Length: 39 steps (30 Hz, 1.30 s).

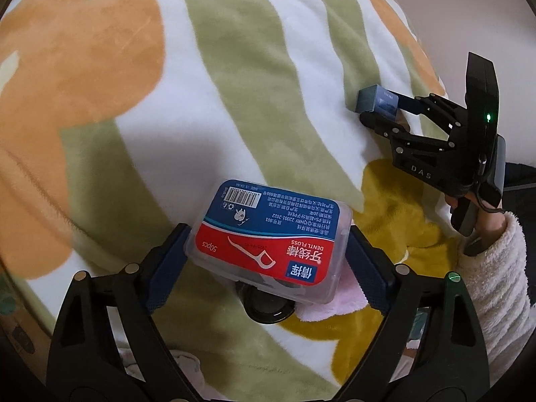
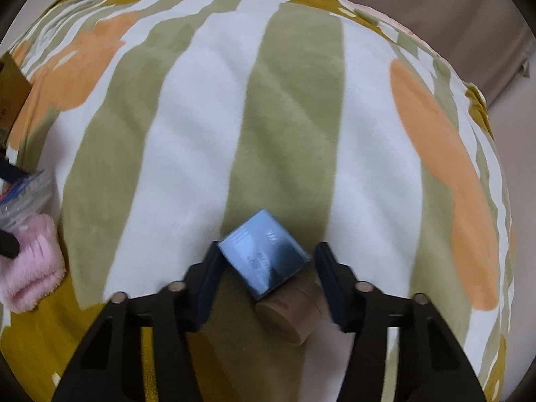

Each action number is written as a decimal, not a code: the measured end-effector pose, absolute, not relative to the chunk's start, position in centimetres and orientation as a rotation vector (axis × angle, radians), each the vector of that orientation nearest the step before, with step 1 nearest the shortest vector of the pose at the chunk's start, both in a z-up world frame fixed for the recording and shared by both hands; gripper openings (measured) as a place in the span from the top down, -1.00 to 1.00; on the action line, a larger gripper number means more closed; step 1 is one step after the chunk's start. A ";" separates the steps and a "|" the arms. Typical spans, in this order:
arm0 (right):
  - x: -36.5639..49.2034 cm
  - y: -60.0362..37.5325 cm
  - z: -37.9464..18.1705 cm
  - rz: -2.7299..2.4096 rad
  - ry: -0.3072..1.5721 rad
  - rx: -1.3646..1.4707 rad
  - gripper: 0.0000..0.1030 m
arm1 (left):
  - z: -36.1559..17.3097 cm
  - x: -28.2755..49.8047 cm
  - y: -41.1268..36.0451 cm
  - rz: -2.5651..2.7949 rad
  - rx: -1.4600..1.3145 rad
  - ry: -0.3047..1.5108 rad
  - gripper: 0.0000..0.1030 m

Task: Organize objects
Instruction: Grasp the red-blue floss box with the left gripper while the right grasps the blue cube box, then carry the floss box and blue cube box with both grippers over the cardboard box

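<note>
The left gripper [image 1: 268, 261] clamps a clear plastic dental floss box [image 1: 273, 244] with a red and blue label between its blue pads, above a black round object [image 1: 268, 308] and a pink fluffy cloth [image 1: 321, 308]. The right gripper [image 2: 266, 268] holds a small dark blue box [image 2: 263, 251], tilted, with a brown wooden cylinder [image 2: 288, 311] just below. Everything is over a striped green and white blanket [image 2: 187, 117] with orange patches.
</note>
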State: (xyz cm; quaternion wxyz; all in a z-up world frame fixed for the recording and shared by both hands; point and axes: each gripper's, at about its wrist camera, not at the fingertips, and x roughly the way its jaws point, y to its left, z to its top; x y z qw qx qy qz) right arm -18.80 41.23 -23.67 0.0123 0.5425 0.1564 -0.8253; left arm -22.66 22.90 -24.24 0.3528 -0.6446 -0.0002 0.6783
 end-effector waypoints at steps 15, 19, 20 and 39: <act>-18.4 40.6 -23.3 -2.590 0.543 1.659 0.11 | -23.1 -23.0 21.9 1.790 -1.647 -0.012 -0.71; -18.2 40.4 -22.9 -2.591 0.538 1.652 0.11 | -22.4 -22.8 21.4 1.801 -1.633 -0.010 -0.71; -18.1 40.3 -22.8 -2.593 0.536 1.649 0.11 | -22.1 -22.8 21.3 1.805 -1.629 -0.008 -0.71; -14.6 38.1 -15.6 -2.674 0.482 1.531 0.12 | -14.1 -18.4 19.1 1.912 -1.482 0.004 -0.71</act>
